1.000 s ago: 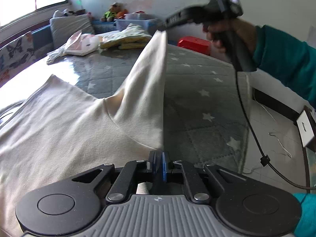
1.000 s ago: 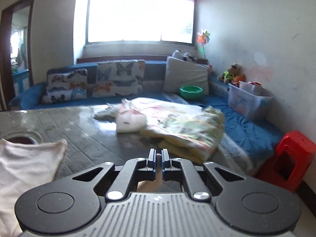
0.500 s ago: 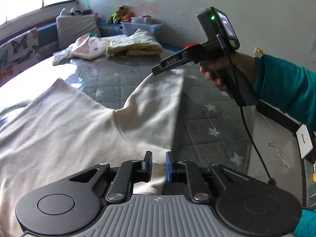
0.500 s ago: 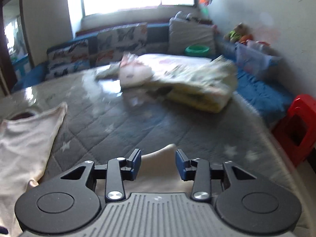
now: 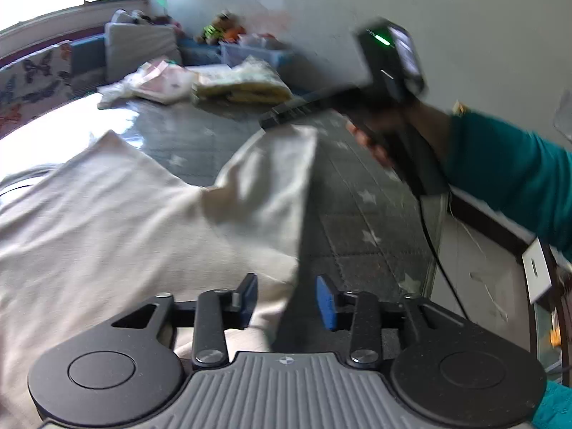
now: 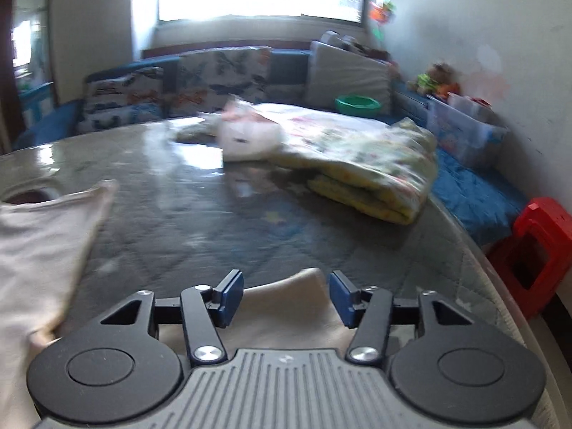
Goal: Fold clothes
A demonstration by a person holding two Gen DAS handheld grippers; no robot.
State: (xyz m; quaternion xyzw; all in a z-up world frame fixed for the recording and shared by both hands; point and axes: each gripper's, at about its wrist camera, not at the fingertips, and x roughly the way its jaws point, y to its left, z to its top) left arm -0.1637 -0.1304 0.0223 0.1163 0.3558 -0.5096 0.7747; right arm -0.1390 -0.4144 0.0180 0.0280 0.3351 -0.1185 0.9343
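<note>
A cream garment (image 5: 107, 221) lies spread on the grey star-patterned table (image 5: 357, 214). One sleeve (image 5: 271, 178) stretches toward the far right. My left gripper (image 5: 286, 300) is open, with the sleeve's near edge lying between its jaws. My right gripper (image 6: 286, 295) is open just above the sleeve's end (image 6: 286, 307). It also shows in the left wrist view (image 5: 282, 116), held by a hand in a teal sleeve. The garment's body (image 6: 39, 243) shows at the left of the right wrist view.
A folded yellow floral blanket (image 6: 357, 164) and a pink-white bundle (image 6: 246, 136) lie at the table's far side. A red stool (image 6: 536, 250) stands right of the table. A blue couch with butterfly cushions (image 6: 214, 78) and a plastic bin (image 6: 461, 128) line the walls.
Both grippers have opened and let go of the sleeve. The sleeve, held up a second ago, has dropped onto the table. The right gripper has come down low.
</note>
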